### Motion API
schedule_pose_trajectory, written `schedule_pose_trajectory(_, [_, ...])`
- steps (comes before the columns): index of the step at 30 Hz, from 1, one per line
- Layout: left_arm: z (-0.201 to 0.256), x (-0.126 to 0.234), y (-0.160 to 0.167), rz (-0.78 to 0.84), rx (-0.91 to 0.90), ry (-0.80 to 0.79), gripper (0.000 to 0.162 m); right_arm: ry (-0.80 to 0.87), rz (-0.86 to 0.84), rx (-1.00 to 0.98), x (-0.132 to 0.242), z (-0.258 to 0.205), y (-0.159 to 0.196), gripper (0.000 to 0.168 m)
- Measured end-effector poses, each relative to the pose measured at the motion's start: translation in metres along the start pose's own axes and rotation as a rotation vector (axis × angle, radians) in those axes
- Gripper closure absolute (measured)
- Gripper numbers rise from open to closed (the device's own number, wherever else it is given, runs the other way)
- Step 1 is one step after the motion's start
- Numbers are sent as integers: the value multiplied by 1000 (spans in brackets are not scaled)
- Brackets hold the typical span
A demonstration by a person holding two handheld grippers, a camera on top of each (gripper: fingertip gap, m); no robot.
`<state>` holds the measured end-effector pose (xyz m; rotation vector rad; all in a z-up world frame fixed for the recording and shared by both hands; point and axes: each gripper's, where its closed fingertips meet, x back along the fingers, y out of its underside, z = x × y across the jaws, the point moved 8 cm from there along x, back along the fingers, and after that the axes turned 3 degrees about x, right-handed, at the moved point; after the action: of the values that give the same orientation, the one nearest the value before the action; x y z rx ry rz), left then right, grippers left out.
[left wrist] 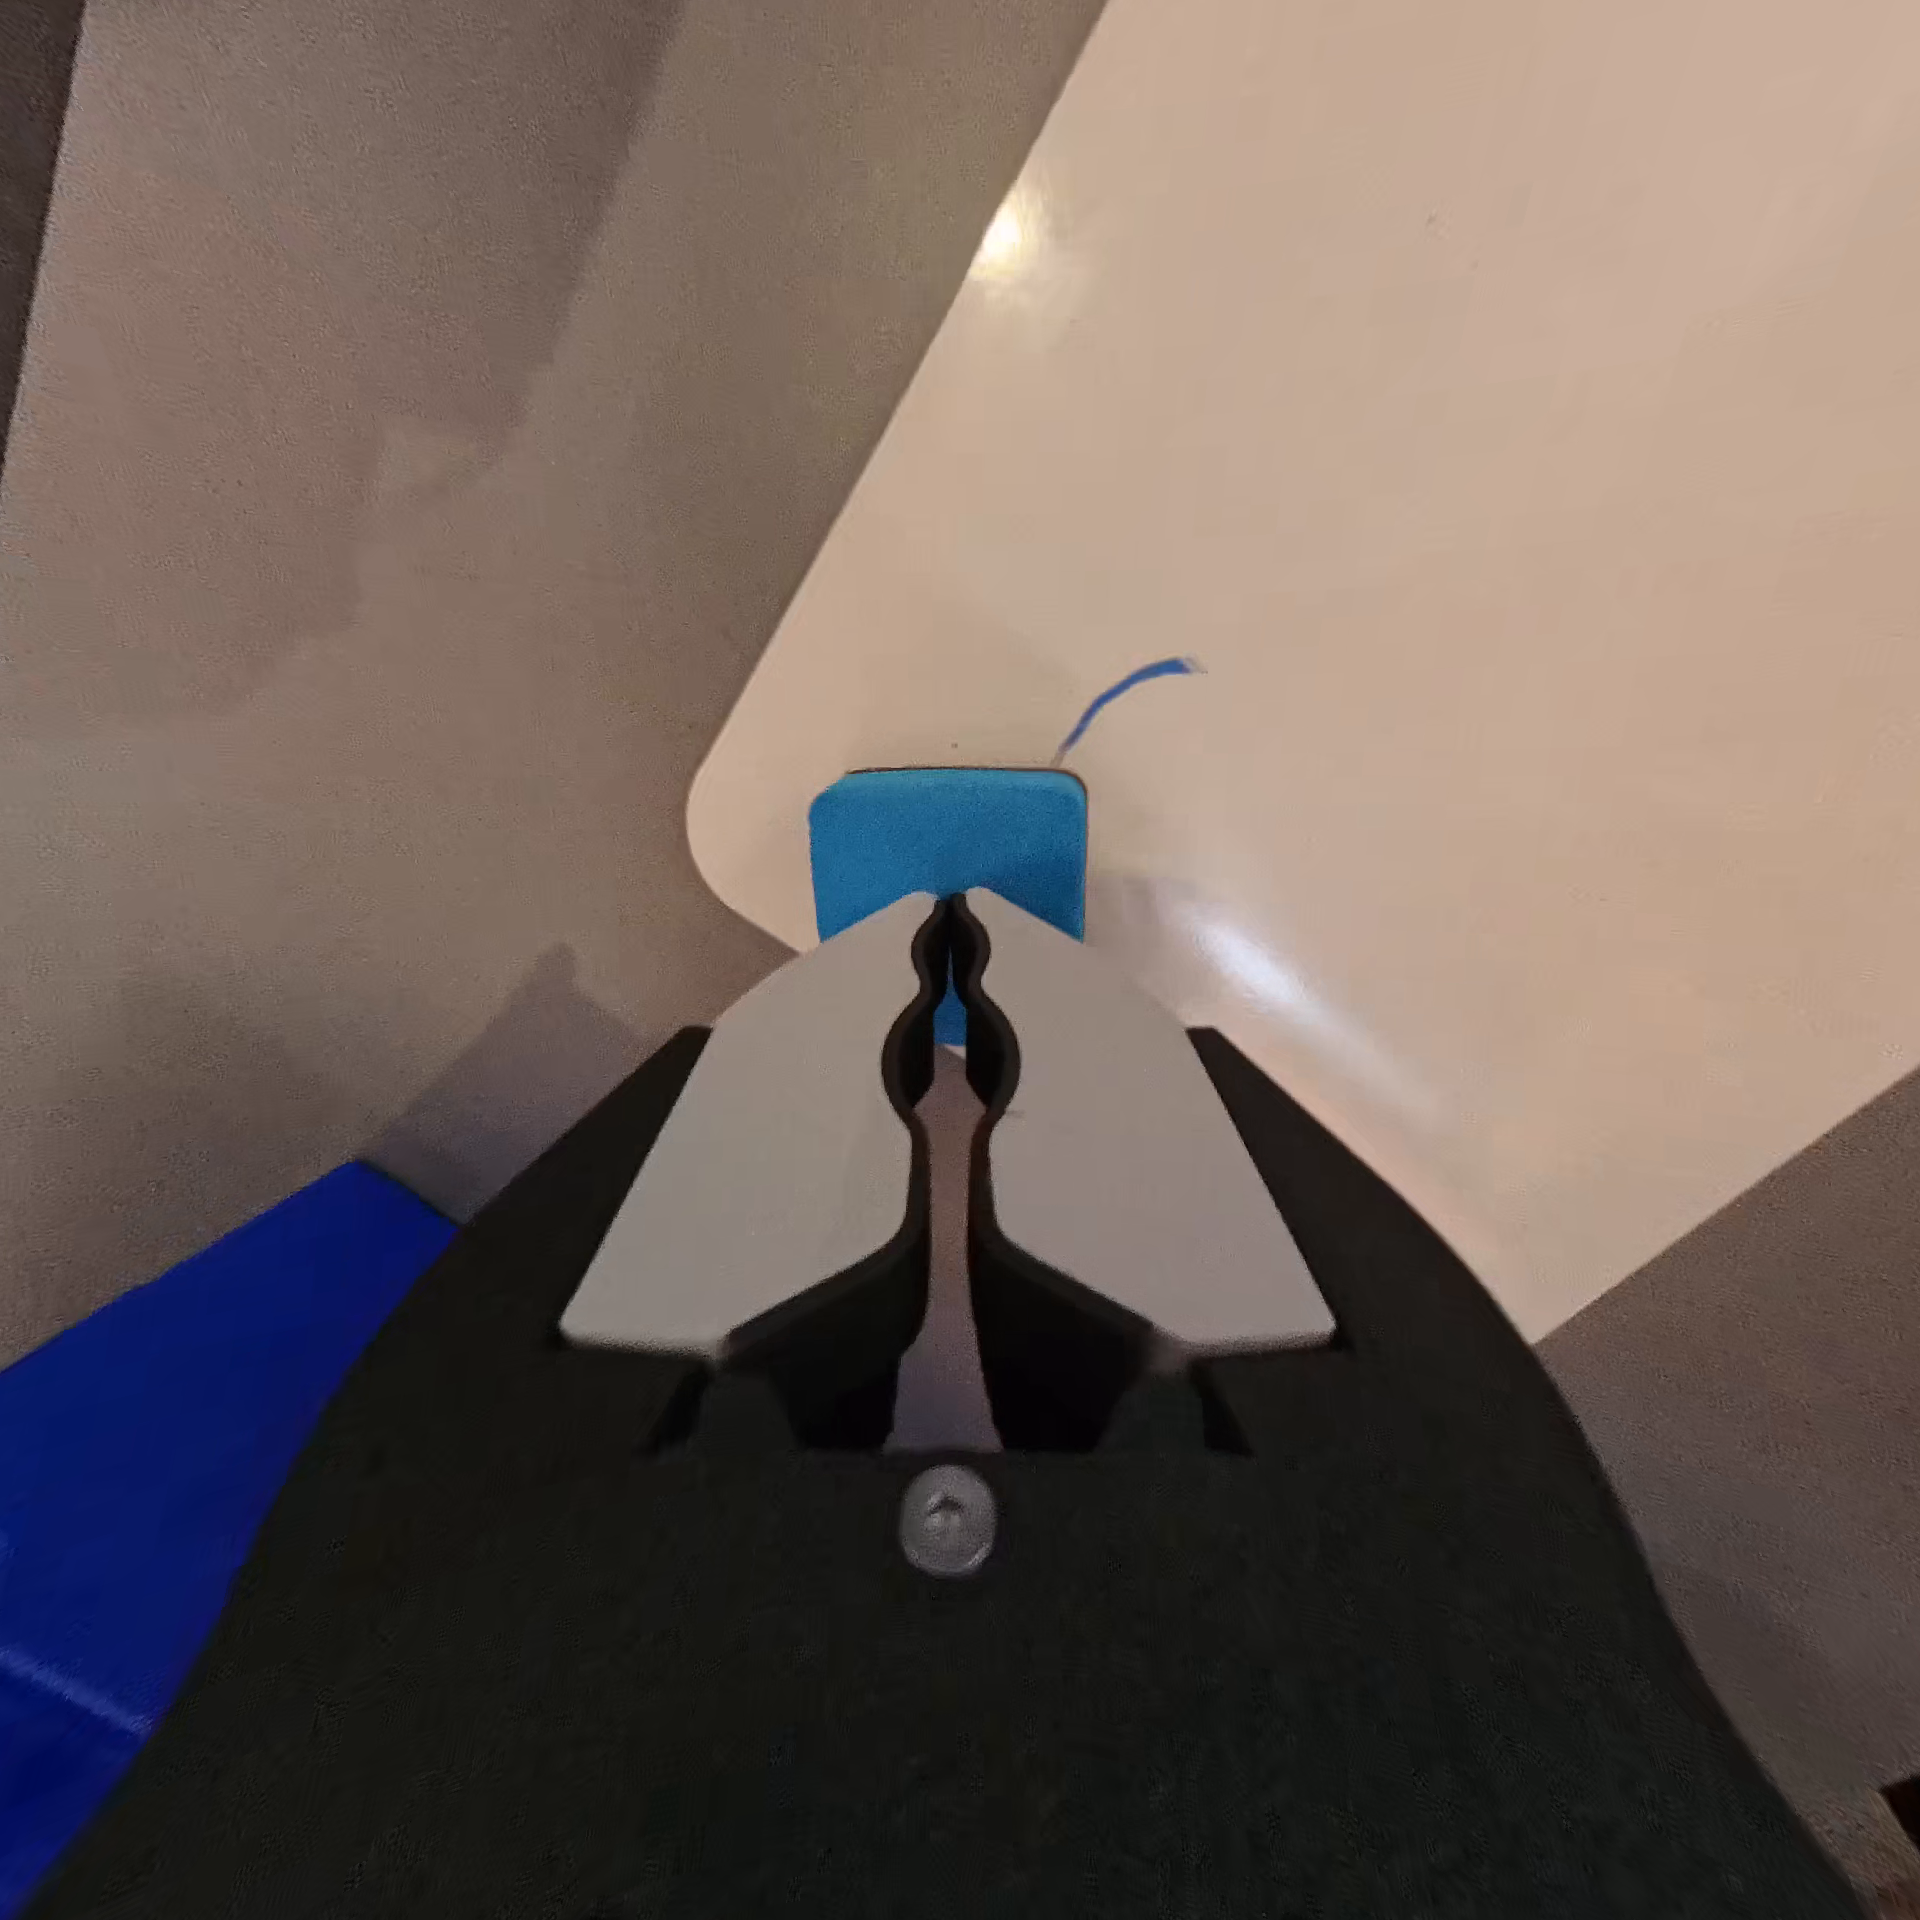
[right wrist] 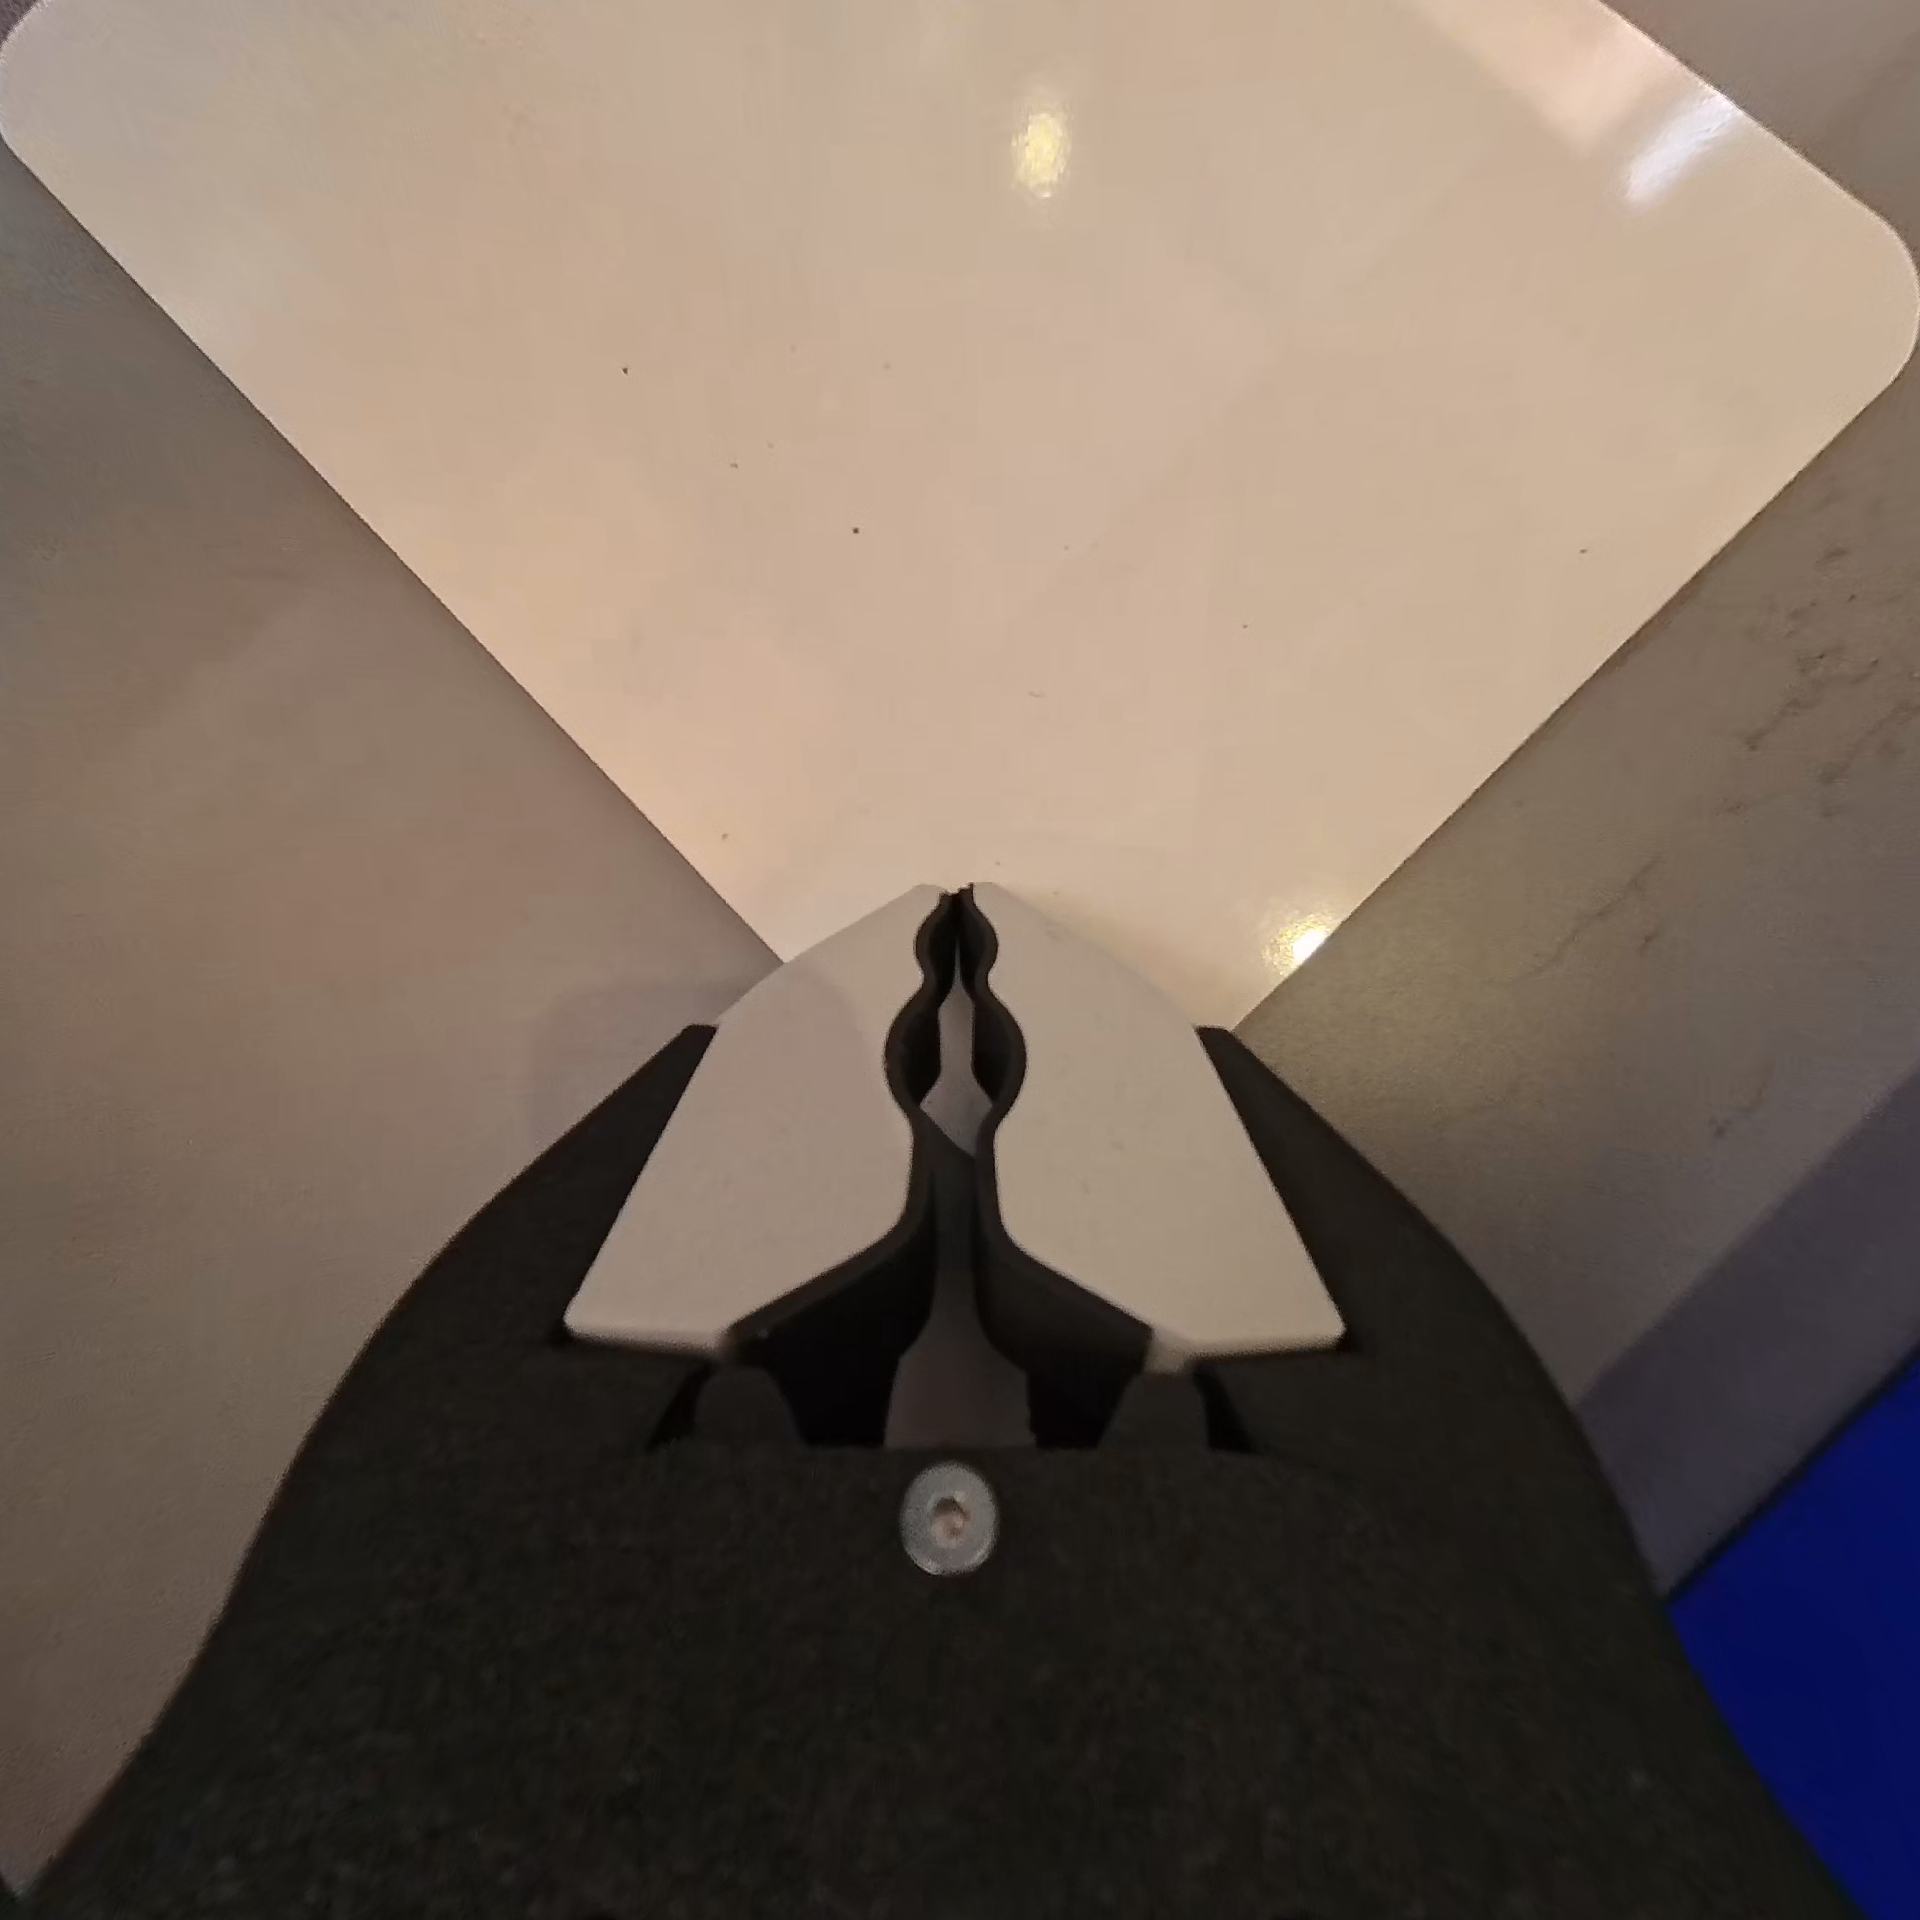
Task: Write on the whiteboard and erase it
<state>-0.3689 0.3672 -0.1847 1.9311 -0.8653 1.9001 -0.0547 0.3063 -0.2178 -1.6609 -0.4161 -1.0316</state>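
Note:
A white whiteboard with rounded corners lies flat on a beige table. My left gripper is shut on a blue foam eraser, which rests on the board near its left corner. A short curved blue marker stroke sits on the board just beyond the eraser to the right. In the right wrist view the whiteboard shows no marks. My right gripper is shut with its tips over the board's near corner. I cannot tell whether it touches the board. No marker is in view.
The beige table surrounds the board on all sides. A bright blue object lies at the lower left of the left wrist view. A blue surface shows at the lower right of the right wrist view, past the table edge.

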Motion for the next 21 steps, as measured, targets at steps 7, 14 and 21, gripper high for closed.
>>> schedule_pose_trajectory(7, [84, -2, -40, 46, -302, 14, 162, -1, -3, -3, 0, 1, 0, 168])
schedule_pose_trajectory(14, [-3, -4, -19, -17, -50, -26, 162, 7, -8, -2, 0, 1, 0, 168])
schedule_pose_trajectory(21, [95, -3, -46, 59, -339, 44, 162, 4, -13, -6, -1, 2, -1, 168])
